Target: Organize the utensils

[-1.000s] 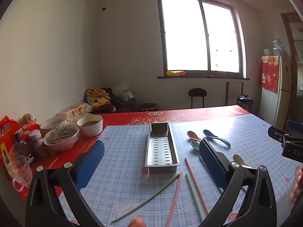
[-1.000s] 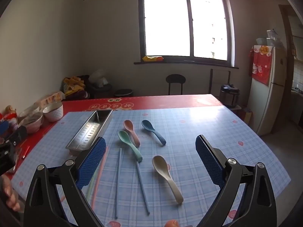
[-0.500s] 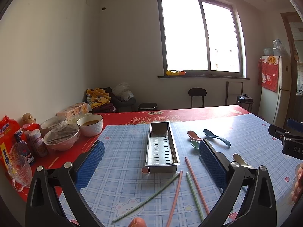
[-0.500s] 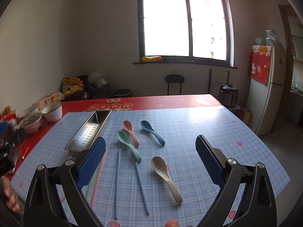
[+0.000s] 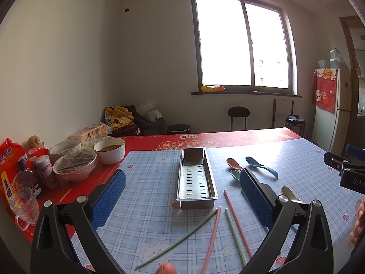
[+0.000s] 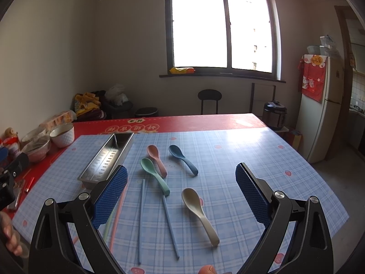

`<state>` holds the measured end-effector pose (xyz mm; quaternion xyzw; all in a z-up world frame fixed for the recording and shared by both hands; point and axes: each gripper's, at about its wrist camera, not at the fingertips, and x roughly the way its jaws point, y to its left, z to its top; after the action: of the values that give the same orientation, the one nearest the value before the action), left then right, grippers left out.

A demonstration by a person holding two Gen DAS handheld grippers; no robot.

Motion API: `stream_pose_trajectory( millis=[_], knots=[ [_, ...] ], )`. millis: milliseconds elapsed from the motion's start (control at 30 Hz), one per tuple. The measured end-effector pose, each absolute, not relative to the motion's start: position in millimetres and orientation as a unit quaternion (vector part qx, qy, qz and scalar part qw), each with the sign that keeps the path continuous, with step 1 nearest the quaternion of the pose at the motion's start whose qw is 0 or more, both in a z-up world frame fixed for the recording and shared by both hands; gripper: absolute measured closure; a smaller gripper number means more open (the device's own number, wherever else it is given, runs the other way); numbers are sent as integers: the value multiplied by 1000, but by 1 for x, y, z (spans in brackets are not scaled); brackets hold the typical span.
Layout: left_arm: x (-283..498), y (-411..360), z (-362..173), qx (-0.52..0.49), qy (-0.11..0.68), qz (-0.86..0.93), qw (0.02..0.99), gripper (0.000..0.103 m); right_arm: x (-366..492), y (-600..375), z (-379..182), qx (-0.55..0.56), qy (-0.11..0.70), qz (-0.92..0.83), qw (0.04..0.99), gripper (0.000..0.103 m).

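A long steel utensil tray (image 5: 196, 178) (image 6: 107, 157) lies empty on the blue checked mat. Green and pink chopsticks (image 5: 235, 223) lie loose in front of it. To its right lie a pink spoon (image 6: 156, 157), a green spoon (image 6: 154, 174), a dark blue spoon (image 6: 182, 158), a beige spoon (image 6: 199, 212) and two blue chopsticks (image 6: 168, 223). My left gripper (image 5: 182, 198) is open and empty, held above the table facing the tray. My right gripper (image 6: 181, 191) is open and empty above the spoons.
Bowls (image 5: 109, 150), a glass cup (image 5: 22, 205), a bottle and snack packets (image 5: 9, 171) crowd the table's left edge on the red cloth (image 5: 228, 137). A stool (image 5: 238, 116) and a fridge (image 6: 321, 107) stand beyond the table.
Both grippers have drifted very slightly; the right view has shifted a little. Nothing on the table has moved.
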<state>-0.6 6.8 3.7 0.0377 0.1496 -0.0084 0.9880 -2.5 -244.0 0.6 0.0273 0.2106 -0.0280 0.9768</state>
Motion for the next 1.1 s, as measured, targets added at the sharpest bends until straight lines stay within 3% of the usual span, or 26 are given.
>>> stream_pose_trajectory(
  millis=[1100],
  knots=[
    [-3, 10, 2, 36, 154, -7, 987, 5, -3, -243, -10, 27, 218, -32, 975, 10]
  ],
)
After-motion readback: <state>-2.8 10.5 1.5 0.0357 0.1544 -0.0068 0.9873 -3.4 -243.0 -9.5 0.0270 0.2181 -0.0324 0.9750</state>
